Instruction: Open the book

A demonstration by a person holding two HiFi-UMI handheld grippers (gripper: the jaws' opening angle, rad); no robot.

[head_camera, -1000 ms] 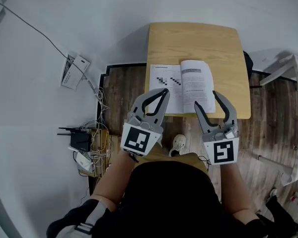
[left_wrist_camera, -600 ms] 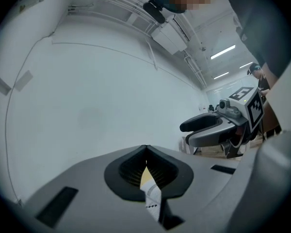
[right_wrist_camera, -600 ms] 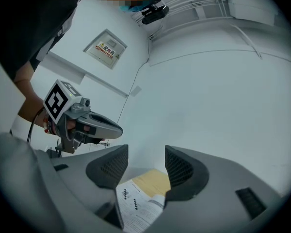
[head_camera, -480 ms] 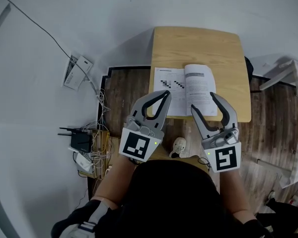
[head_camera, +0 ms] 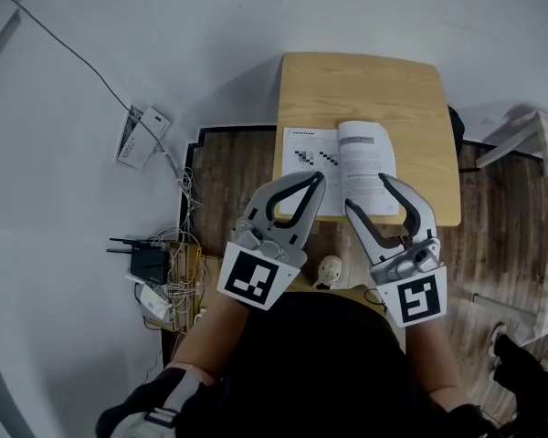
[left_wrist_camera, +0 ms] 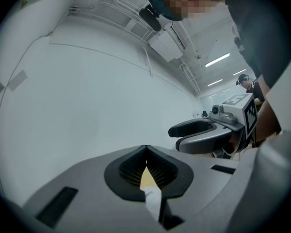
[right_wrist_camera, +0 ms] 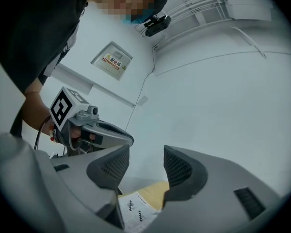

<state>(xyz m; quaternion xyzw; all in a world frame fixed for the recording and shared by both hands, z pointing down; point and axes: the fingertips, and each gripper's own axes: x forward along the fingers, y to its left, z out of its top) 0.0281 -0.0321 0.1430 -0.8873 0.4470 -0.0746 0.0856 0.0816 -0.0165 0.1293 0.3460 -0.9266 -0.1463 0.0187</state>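
Head view: open book [head_camera: 340, 167] lies along the table's [head_camera: 365, 85] near edge.

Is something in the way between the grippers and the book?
No, nothing visible. The book lies open on the table. The left gripper, shut, and the right gripper, open, hover by its near edge with only air between.

The book [head_camera: 338, 167] showed white pages with black print and small black chequered figures. The desk [head_camera: 365, 89] was pale yellow wood, the floor [head_camera: 228, 172] dark brown planks. The left claw [head_camera: 316, 179] and right claw [head_camera: 368, 192] were grey with black ribbed pads [right_wrist_camera: 178, 170]; their marker cubes [head_camera: 253, 279] bore black squares on white. The person's top [head_camera: 320, 363] was black.
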